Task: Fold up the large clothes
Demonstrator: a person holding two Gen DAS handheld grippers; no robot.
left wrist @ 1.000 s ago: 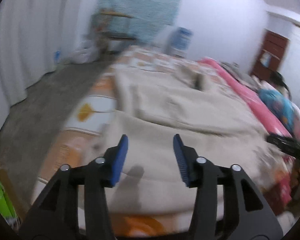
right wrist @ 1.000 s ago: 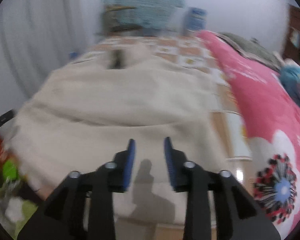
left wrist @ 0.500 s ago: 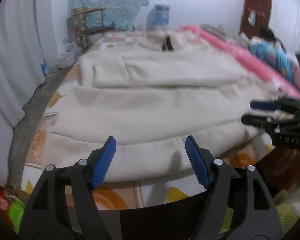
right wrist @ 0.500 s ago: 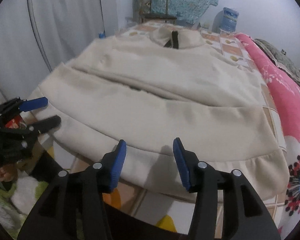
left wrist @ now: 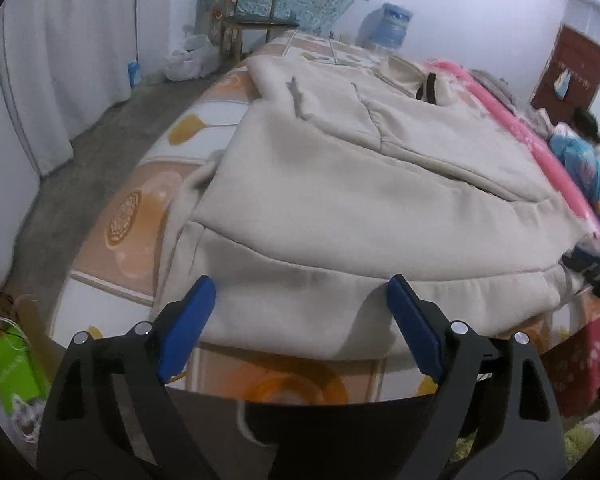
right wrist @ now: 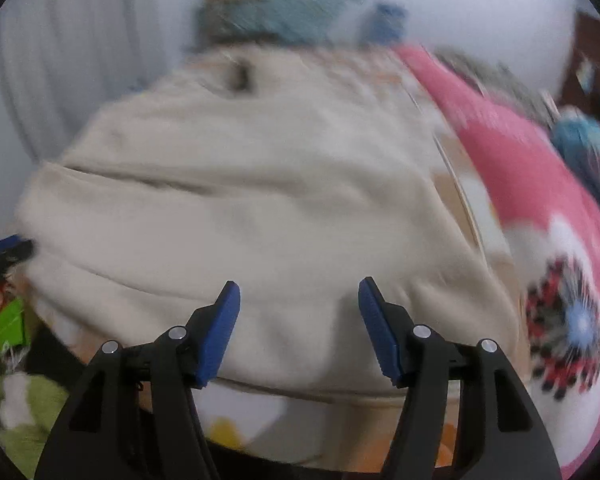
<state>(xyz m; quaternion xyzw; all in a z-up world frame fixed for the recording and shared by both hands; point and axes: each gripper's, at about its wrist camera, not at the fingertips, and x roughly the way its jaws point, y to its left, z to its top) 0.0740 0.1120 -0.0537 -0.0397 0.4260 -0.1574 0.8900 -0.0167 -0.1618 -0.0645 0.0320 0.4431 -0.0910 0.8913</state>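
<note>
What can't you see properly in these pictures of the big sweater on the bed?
- The sweater in the right wrist view: the whole picture is smeared by motion blur, so its seams and collar are fuzzy.
- The sweater's sleeves, left wrist view: folded in, ends hidden under cloth.
- The right gripper in the left wrist view: cut off by the picture's edge.
- The water bottle: too small to read its label.

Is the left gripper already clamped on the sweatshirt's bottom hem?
No. The left gripper stands wide open above the cream sweatshirt's hem, with its blue pads apart and pinching no fabric.
</note>
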